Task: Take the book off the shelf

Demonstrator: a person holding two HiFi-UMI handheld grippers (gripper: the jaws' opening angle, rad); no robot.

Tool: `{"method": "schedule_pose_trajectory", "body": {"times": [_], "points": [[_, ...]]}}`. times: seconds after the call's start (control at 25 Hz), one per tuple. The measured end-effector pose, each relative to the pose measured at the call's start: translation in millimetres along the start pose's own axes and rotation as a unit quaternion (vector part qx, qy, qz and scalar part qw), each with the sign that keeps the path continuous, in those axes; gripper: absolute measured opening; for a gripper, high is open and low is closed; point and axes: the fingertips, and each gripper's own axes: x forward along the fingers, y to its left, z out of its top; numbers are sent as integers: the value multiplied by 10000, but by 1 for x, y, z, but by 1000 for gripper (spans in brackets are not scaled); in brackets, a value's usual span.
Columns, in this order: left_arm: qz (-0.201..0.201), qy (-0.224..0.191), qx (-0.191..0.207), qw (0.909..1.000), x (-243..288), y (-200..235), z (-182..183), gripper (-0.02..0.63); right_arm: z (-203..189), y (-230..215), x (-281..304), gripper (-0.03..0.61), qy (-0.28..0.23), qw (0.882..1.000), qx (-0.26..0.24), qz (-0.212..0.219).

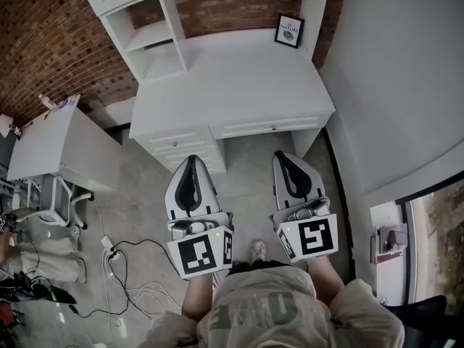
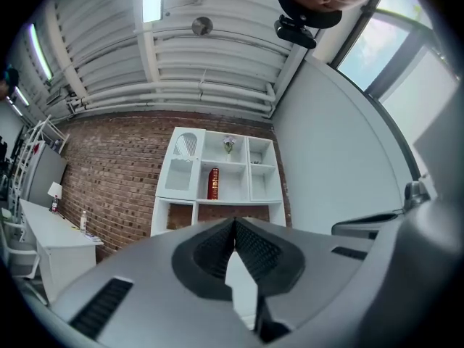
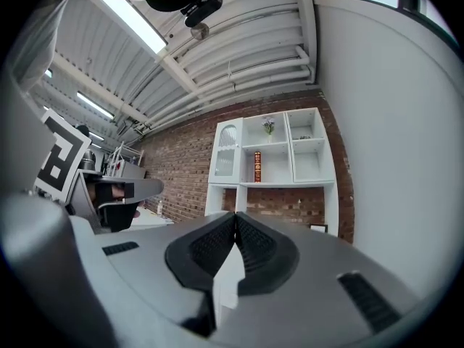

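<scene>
Left claw (image 2: 234,225) and right claw (image 3: 235,217), each pressed together and empty, point toward the red book (image 2: 213,183) upright on the shelf (image 2: 239,203) well ahead, apparently lining up the approach.

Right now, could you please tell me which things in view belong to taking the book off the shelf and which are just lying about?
Belongs to the job:
red upright book
white cubby shelf unit
left tongs and right tongs, both shut and empty

Just lying about:
small black-framed picture on the white desk
little plant in a top cubby
floor power strip with cables
</scene>
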Motion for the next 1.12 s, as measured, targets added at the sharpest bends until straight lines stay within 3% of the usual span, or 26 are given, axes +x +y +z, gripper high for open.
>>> {"method": "schedule_pose_trajectory", "body": {"times": [0.24,0.52,0.8,1.12], "points": [[280,46,145,9995,18,17,-3,11,-24,-14,23,15,201,9995,209,138],[370,-153,100,9991,79,45,-19,11,-34,-25,83,15,75,9997,29,229],[130,-433,-126,9989,210,73,-35,11,-30,-57,204,15,-164,9994,-320,19],[-354,-354,-164,9986,371,113,-30,11,-4,-84,376,15,-386,9983,-408,-152]]}}
